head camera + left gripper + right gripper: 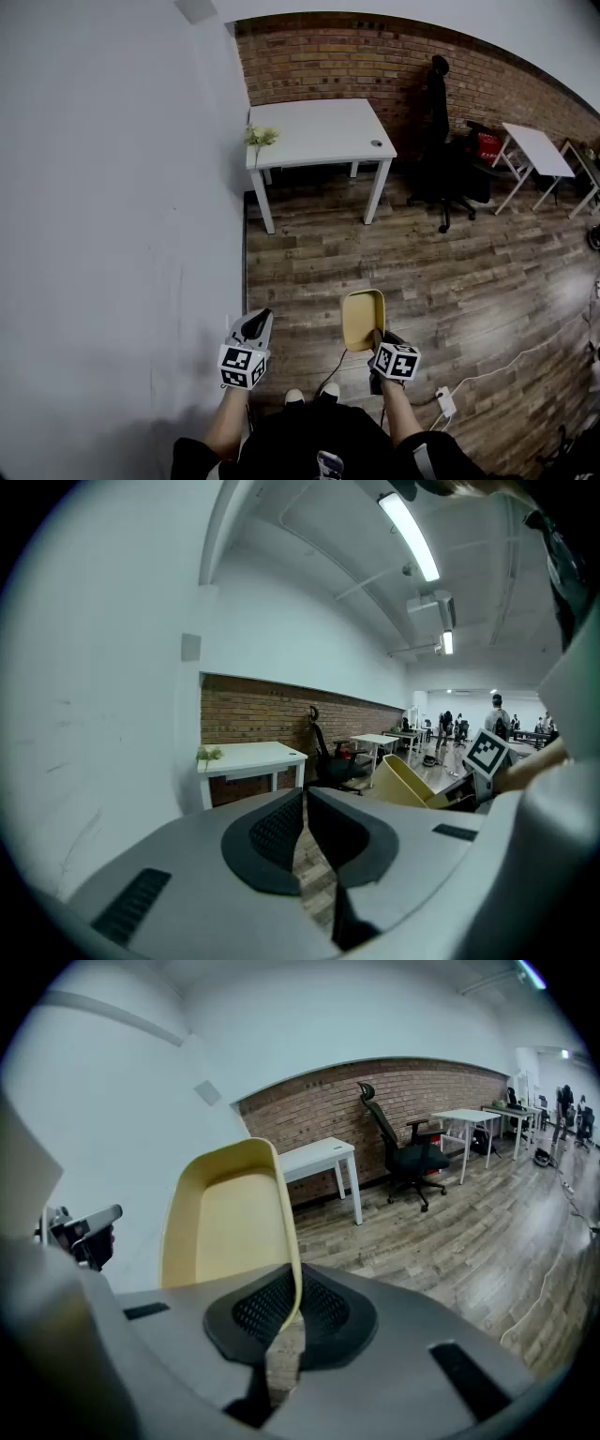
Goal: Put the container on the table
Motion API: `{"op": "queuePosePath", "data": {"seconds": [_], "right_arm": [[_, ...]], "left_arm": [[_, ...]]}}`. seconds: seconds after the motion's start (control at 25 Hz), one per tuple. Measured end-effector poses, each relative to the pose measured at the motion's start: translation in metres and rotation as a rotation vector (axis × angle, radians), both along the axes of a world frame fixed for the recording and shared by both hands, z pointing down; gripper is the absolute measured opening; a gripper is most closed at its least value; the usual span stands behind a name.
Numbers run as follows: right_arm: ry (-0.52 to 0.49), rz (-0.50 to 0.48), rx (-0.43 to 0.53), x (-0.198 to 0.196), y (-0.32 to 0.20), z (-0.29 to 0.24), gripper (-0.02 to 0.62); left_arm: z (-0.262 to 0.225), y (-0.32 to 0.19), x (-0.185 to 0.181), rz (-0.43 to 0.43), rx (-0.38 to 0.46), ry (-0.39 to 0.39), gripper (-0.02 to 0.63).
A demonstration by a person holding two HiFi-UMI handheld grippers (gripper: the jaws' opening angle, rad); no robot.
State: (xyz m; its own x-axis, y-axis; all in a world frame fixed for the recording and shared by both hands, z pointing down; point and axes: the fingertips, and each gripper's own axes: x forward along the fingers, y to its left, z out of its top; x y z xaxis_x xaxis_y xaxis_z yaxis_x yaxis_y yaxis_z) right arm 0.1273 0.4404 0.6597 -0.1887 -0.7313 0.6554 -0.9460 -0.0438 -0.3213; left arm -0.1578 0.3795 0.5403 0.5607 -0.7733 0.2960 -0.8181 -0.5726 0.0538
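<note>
The right gripper (286, 1321) has its fingers (255, 1312) pinched on one side wall of the yellow container (225, 1222), which sticks out ahead of it, open side up, above the wood floor (450, 272). The left gripper (305, 822) has its fingers (277, 832) closed together on nothing. Both are held low in front of the person, well apart from the white bench (314, 131).

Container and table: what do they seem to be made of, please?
Container: probably plastic. It is pale yellow and smooth with a dull sheen, and it has a thin wall and rounded corners.
Table: the white, smooth, flat top may be laminate or painted wood. The thin white legs are possibly metal, but the pictures cannot settle it.
</note>
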Motion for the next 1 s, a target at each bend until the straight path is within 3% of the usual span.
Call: {"op": "queuePosePath", "data": {"seconds": [0.44,1.0], "right_arm": [[0.018,0.037,0.004,-0.021,0.012,-0.002,0.029],[0.012,0.04,-0.023,-0.016,0.01,0.006,0.029]], "left_arm": [[0.008,0.015,-0.018,0.034,-0.019,0.013,0.028],[0.015,0.01,-0.009,0.03,-0.026,0.024,0.028]]}}
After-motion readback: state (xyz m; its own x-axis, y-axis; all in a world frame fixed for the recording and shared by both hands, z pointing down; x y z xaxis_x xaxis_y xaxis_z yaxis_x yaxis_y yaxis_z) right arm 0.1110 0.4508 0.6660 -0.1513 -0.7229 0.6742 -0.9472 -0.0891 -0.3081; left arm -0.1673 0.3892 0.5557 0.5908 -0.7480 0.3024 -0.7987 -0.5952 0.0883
